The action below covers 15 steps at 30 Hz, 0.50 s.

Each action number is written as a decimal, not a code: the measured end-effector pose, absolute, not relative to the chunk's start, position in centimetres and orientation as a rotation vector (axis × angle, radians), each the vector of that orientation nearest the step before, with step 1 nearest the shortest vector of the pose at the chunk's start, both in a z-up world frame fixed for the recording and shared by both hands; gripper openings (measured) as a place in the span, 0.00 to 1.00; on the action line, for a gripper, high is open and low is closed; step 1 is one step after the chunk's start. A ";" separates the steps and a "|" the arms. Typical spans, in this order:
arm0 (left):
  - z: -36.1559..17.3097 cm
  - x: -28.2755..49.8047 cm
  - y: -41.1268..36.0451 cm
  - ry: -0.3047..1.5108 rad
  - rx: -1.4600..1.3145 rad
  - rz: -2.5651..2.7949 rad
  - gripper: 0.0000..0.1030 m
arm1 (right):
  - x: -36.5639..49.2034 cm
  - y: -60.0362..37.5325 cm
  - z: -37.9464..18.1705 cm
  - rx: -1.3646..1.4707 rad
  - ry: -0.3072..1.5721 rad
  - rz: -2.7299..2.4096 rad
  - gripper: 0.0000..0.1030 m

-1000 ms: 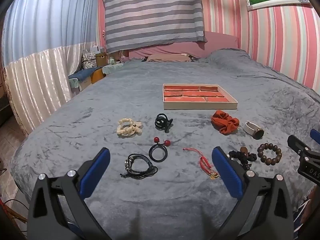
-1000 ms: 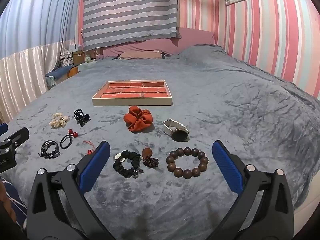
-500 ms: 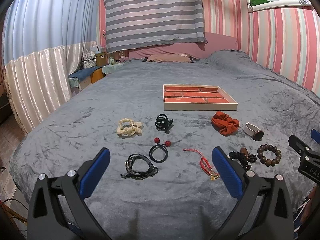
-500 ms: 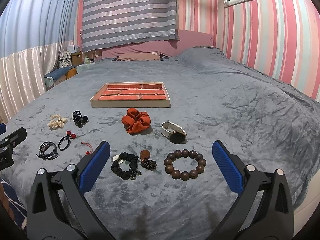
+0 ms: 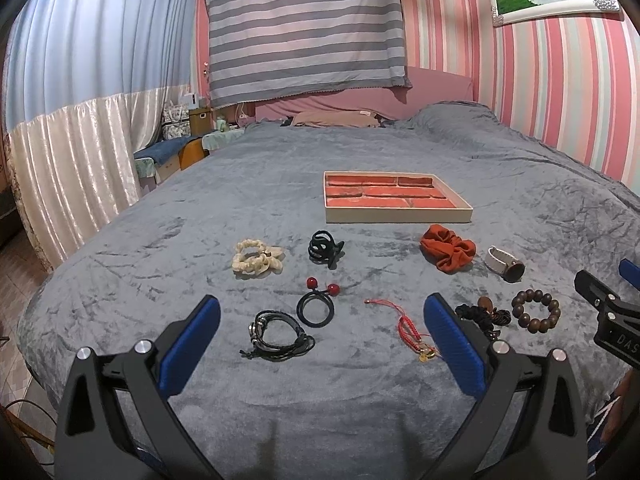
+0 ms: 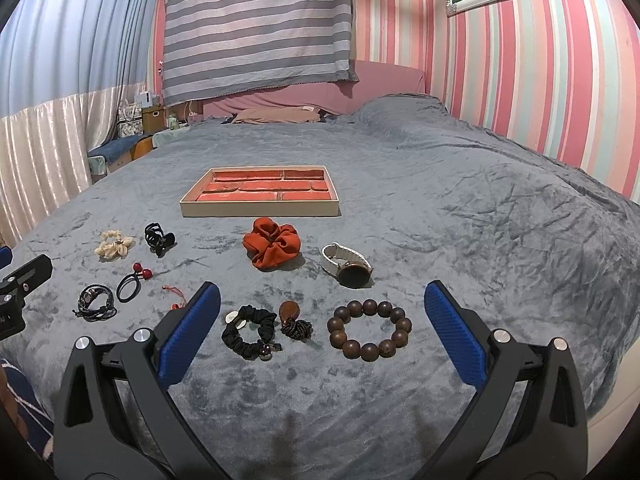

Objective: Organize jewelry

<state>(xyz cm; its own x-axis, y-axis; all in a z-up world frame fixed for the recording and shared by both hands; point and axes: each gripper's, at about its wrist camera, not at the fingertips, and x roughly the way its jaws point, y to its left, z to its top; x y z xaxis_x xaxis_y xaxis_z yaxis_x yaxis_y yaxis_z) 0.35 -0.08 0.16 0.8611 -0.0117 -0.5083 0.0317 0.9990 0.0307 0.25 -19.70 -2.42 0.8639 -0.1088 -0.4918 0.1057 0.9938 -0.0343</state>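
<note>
An empty tray with a red brick-pattern lining [image 5: 398, 214] [image 6: 260, 208] lies on the grey bedspread. In front of it lie a cream scrunchie [image 5: 256, 256], black claw clip [image 5: 325, 248], red-bead hair tie [image 5: 316, 304], black cord bracelet [image 5: 276, 334], red string bracelet [image 5: 408, 328], orange scrunchie [image 6: 273, 243], white-strap watch [image 6: 348, 266], wooden bead bracelet [image 6: 369, 336] and black scrunchie [image 6: 250, 332]. My left gripper [image 5: 320, 340] is open and empty above the cord bracelet. My right gripper [image 6: 322, 332] is open and empty above the bead bracelet.
The bed's near edge runs just below both grippers. A pink headboard [image 5: 420, 88] and pillow [image 5: 336, 118] are at the far end. Curtains [image 5: 72, 152] and small furniture [image 5: 176, 156] stand left of the bed.
Both views have shifted slightly: the grippers have drawn back and risen a little, so the items sit a bit higher in the frames. Nothing on the bed has moved.
</note>
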 end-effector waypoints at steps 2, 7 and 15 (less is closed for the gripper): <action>0.1 0.4 -0.1 0.534 0.037 -0.021 0.96 | 0.2 -19.8 -2.4 -0.004 0.515 -0.112 0.96; 0.3 0.3 0.0 0.536 0.033 -0.025 0.96 | 0.2 -19.8 -2.4 -0.004 0.514 -0.113 0.96; 0.3 0.3 0.1 0.535 0.030 -0.025 0.96 | 0.2 -19.8 -2.4 -0.004 0.515 -0.112 0.96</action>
